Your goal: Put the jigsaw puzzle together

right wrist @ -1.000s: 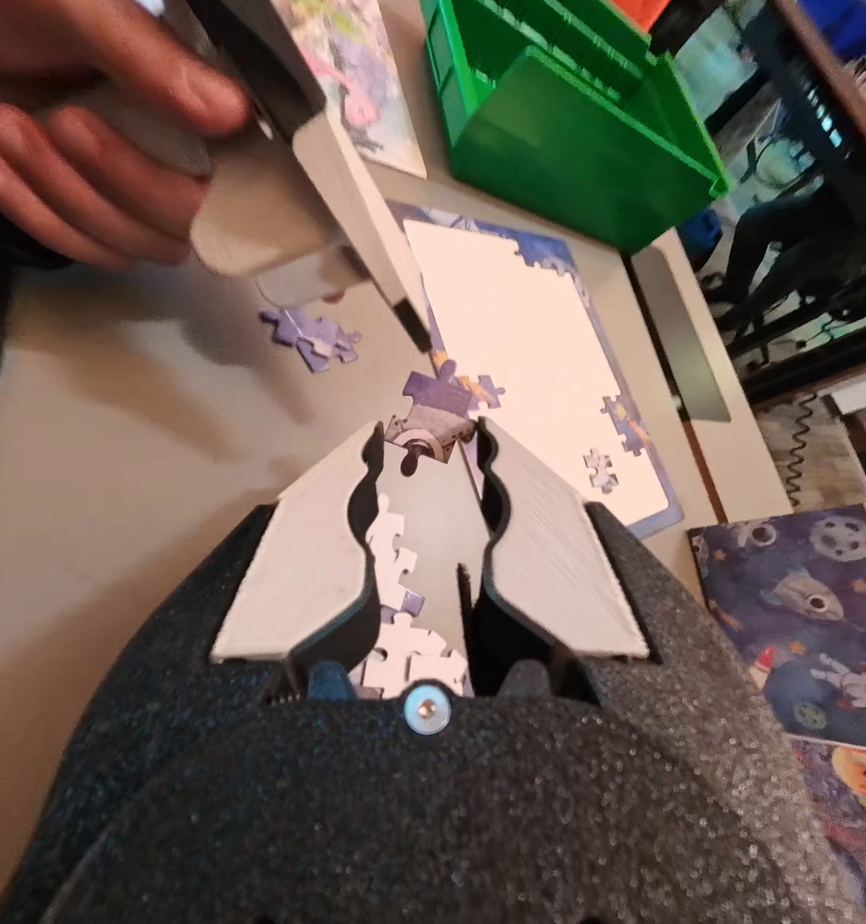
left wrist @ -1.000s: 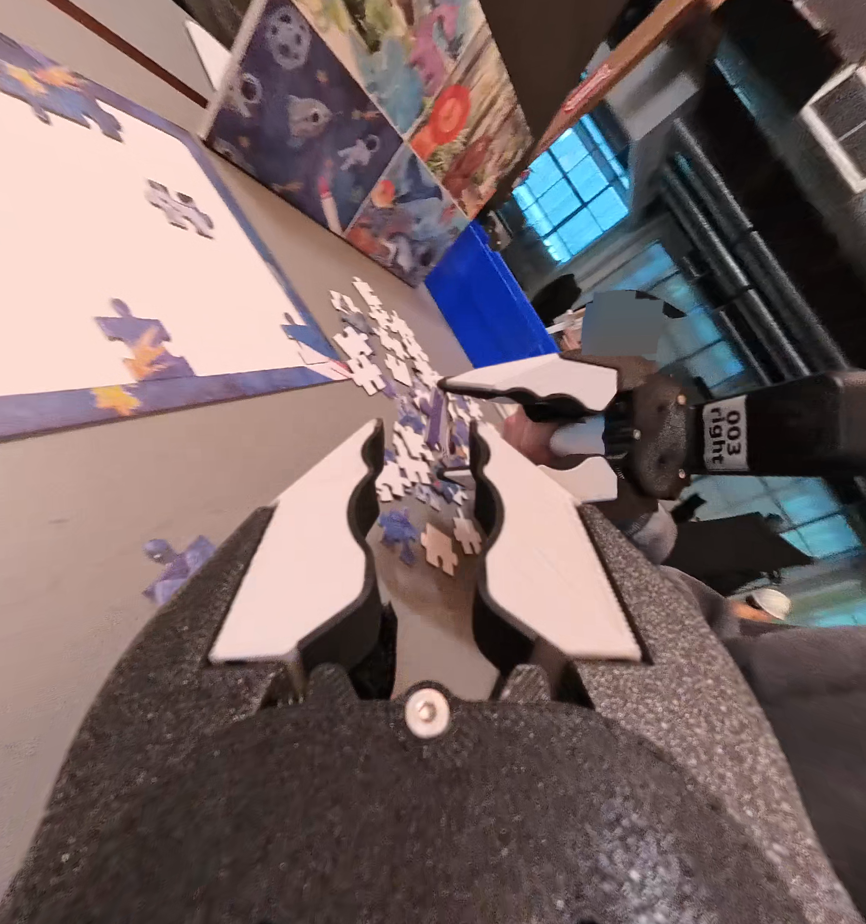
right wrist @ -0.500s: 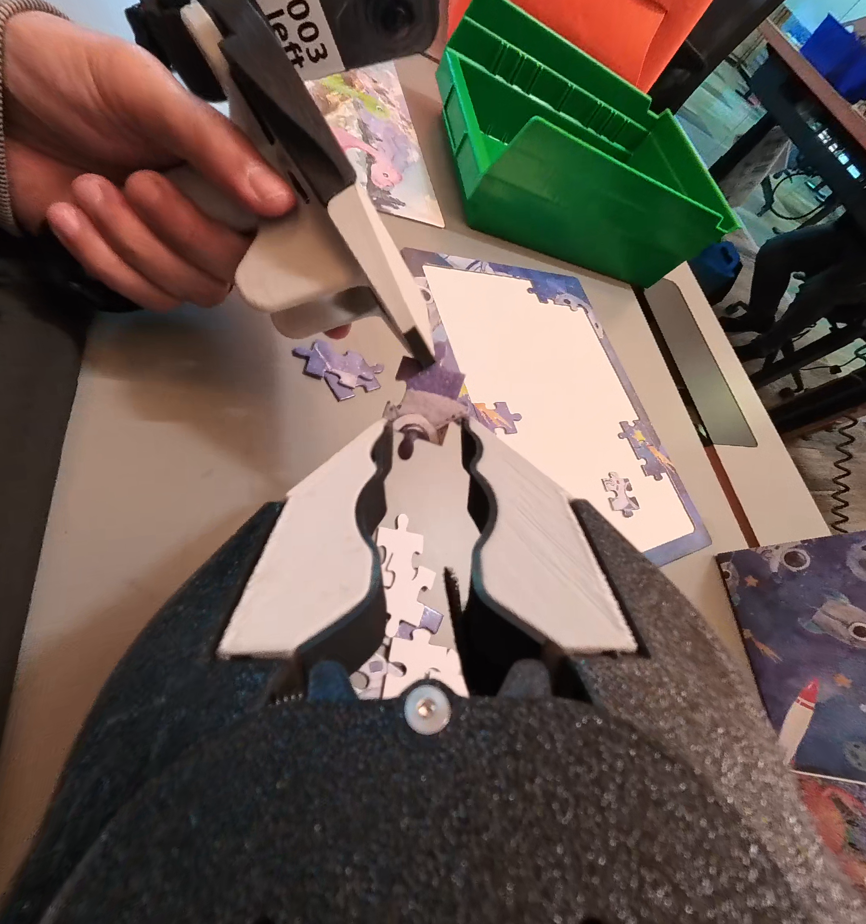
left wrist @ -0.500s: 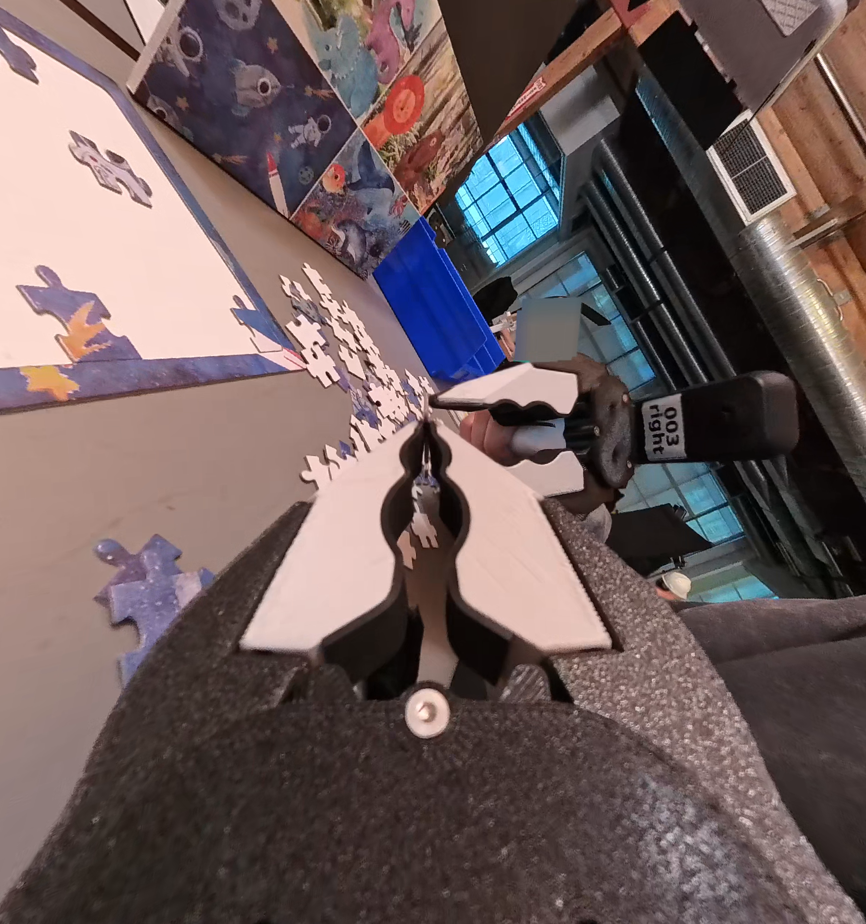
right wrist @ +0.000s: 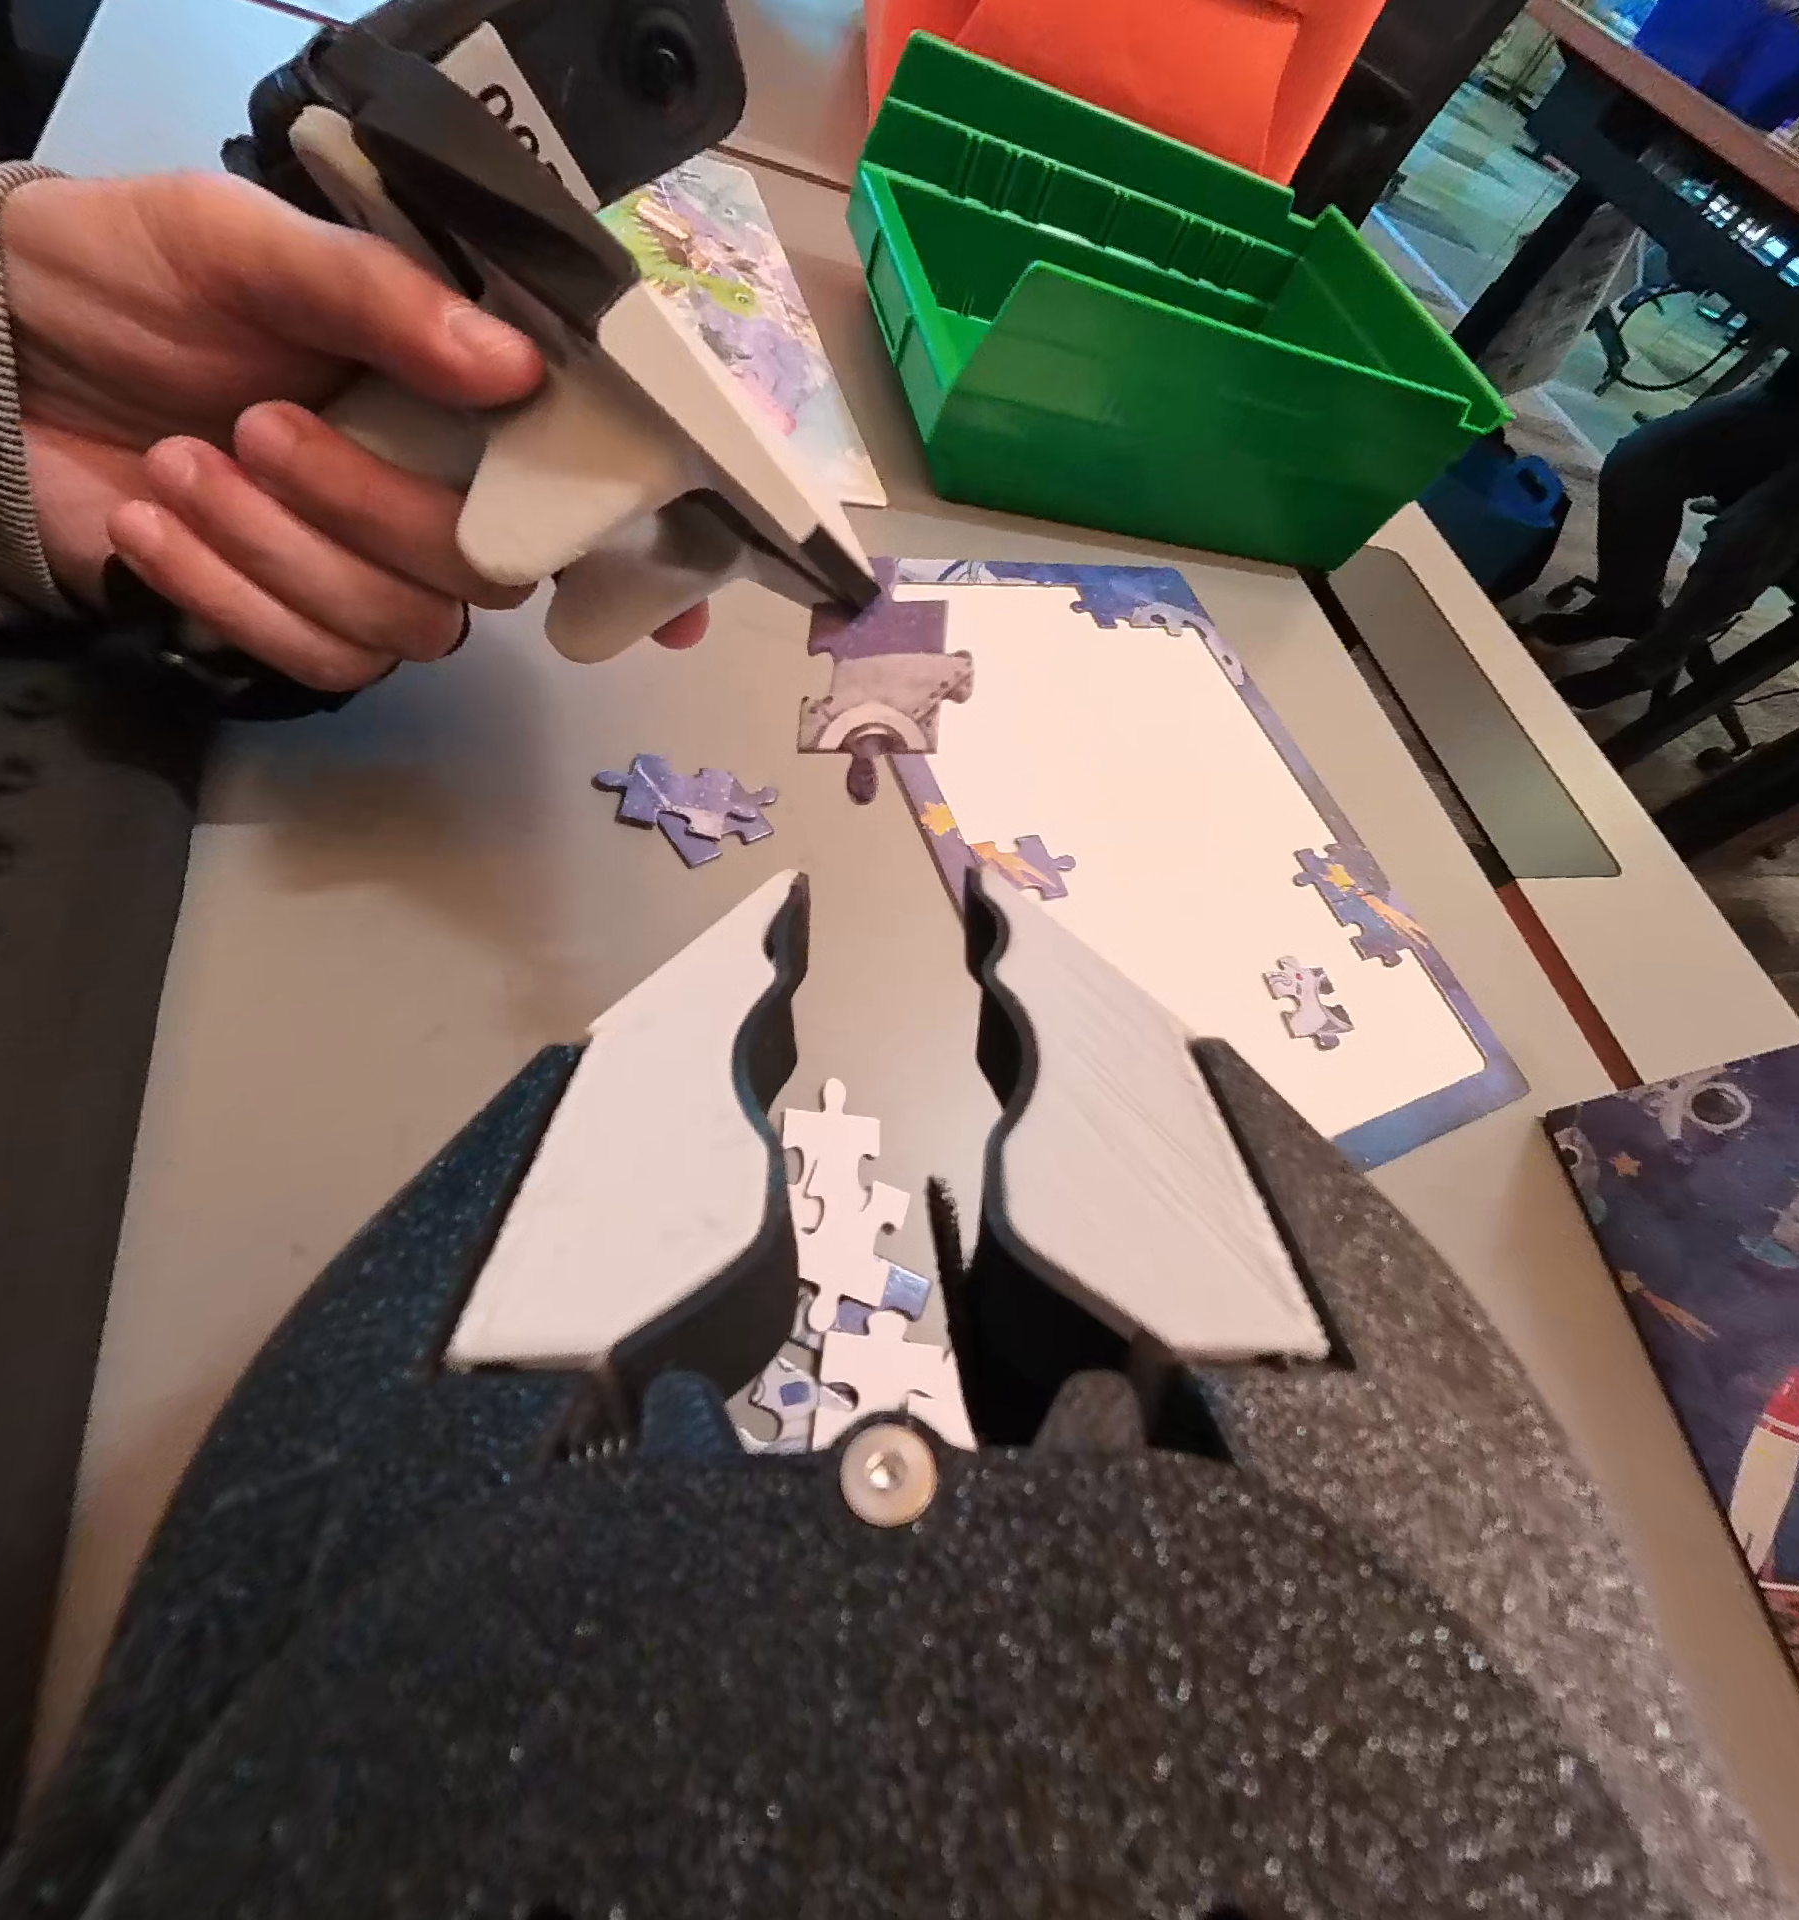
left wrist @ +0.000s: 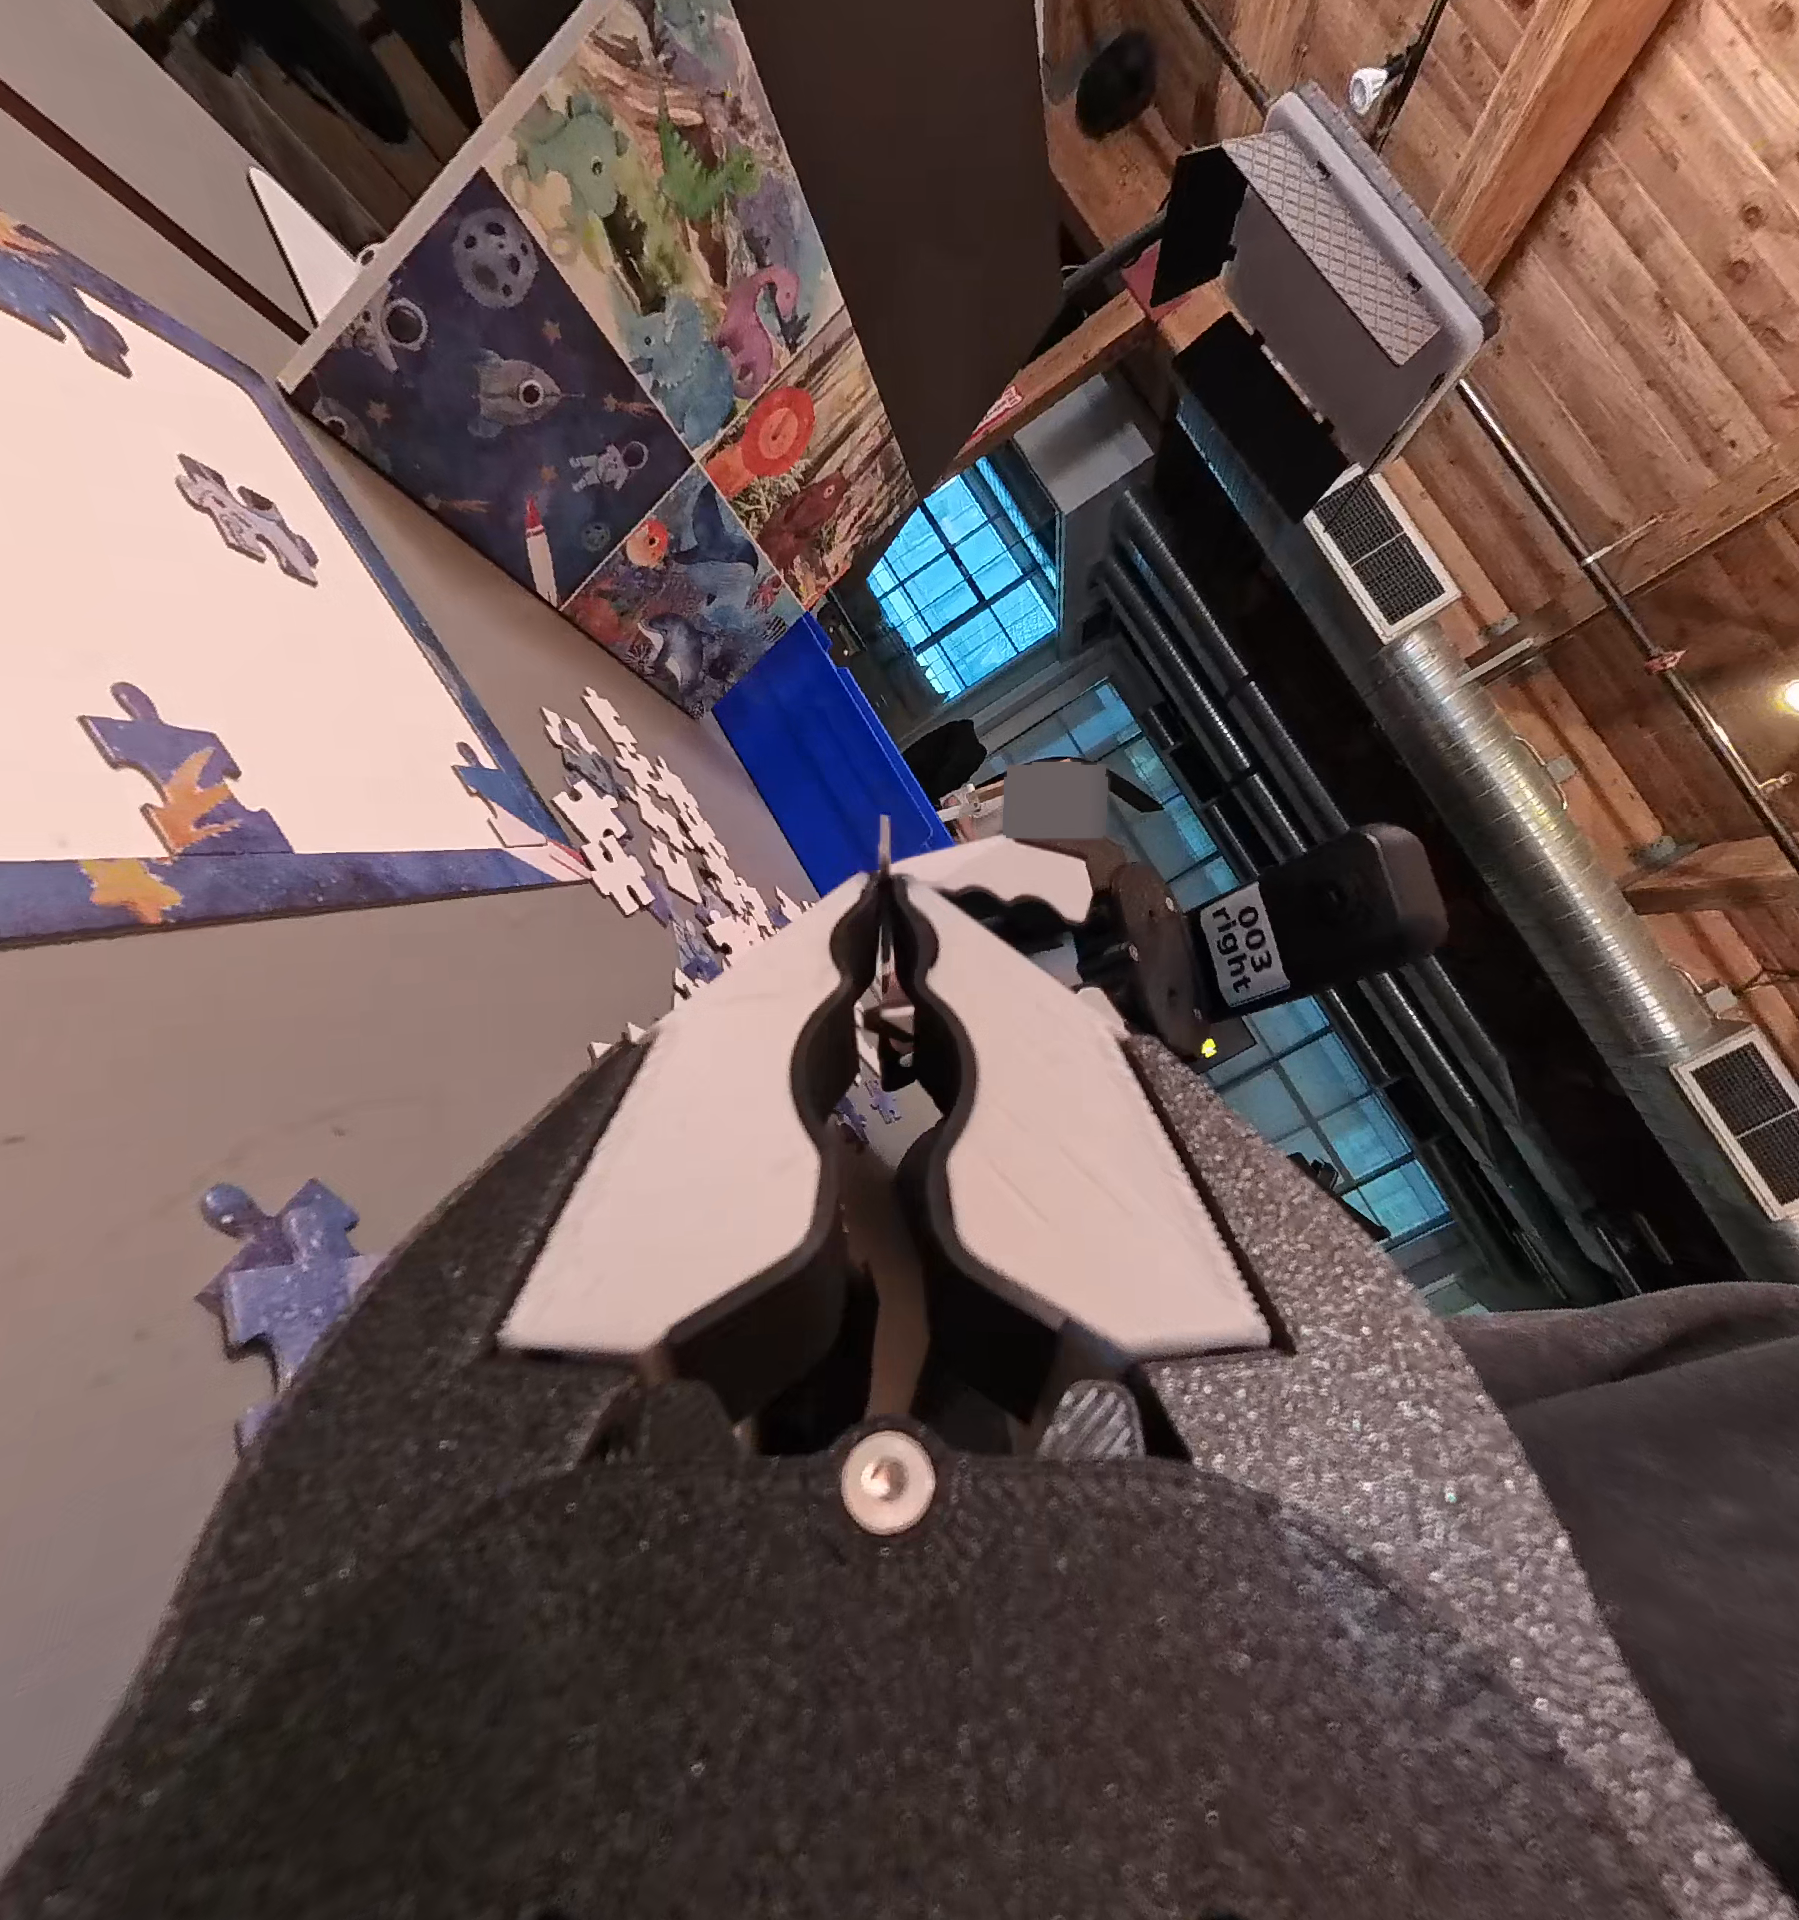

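My left gripper [left wrist: 882, 885] is shut on a joined purple-and-grey puzzle piece [right wrist: 879, 675], which shows edge-on in the left wrist view [left wrist: 884, 852]. In the right wrist view the left gripper [right wrist: 851, 594] pinches the piece's top edge and holds it in the air over the near left corner of the white puzzle board [right wrist: 1134, 748]. My right gripper [right wrist: 884, 891] is open and empty, a short way below the piece. The board [left wrist: 147, 540] has a blue border and a few pieces set along its edges.
A pair of loose blue pieces [right wrist: 689, 802] lies left of the board. A pile of face-down white pieces [right wrist: 843, 1195] lies under my right gripper and shows in the left wrist view [left wrist: 656, 821]. A green bin [right wrist: 1134, 364] stands behind the board. A reference picture [right wrist: 1726, 1247] lies to the right. The reference picture [right wrist: 1726, 1247] sits 30 cm or so from the ends of my right fingers. The left camera catches it too, in the left wrist view [left wrist: 463, 440].
My right gripper has let go of the purple piece, opened and drawn back. My left gripper has shut on that piece and now holds it alone.
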{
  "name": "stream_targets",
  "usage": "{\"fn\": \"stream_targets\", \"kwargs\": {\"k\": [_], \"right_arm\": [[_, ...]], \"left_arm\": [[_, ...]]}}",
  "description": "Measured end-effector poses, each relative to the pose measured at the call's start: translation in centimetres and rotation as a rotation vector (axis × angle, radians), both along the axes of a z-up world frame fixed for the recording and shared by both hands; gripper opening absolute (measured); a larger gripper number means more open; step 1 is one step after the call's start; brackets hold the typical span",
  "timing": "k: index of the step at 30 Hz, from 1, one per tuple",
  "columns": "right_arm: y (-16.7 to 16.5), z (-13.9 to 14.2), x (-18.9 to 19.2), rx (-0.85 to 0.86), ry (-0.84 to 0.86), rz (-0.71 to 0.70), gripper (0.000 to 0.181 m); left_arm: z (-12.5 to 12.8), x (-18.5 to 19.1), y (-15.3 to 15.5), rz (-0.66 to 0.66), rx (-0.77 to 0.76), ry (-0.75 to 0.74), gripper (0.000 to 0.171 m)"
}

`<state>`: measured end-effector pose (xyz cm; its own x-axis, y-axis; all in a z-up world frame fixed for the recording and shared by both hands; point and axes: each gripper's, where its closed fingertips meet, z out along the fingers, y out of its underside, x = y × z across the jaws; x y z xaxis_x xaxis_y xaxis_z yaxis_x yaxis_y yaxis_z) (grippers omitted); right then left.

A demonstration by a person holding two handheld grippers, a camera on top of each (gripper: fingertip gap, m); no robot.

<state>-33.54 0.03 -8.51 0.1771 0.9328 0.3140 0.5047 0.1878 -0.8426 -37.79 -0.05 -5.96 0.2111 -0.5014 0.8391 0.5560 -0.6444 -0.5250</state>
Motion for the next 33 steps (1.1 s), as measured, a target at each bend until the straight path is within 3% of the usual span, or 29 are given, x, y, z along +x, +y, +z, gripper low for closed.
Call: {"fn": "stream_targets", "kwargs": {"k": [16, 24, 33], "right_arm": [[-0.4, 0.0, -0.7, -0.025, 0.008, 0.009, 0.025], [-0.7, -0.9, -1.1, -0.008, -0.046, 0.009, 0.006], [-1.3, -1.0, -1.2, -0.037, -0.049, 0.033, 0.006]], "left_arm": [[-0.6, 0.2, 0.0, -0.009, -0.023, 0.015, 0.0], [-0.9, 0.9, -0.3, -0.037, -0.019, 0.049, 0.001], [-1.1, 0.9, -0.2, -0.029, -0.026, 0.051, 0.001]]}}
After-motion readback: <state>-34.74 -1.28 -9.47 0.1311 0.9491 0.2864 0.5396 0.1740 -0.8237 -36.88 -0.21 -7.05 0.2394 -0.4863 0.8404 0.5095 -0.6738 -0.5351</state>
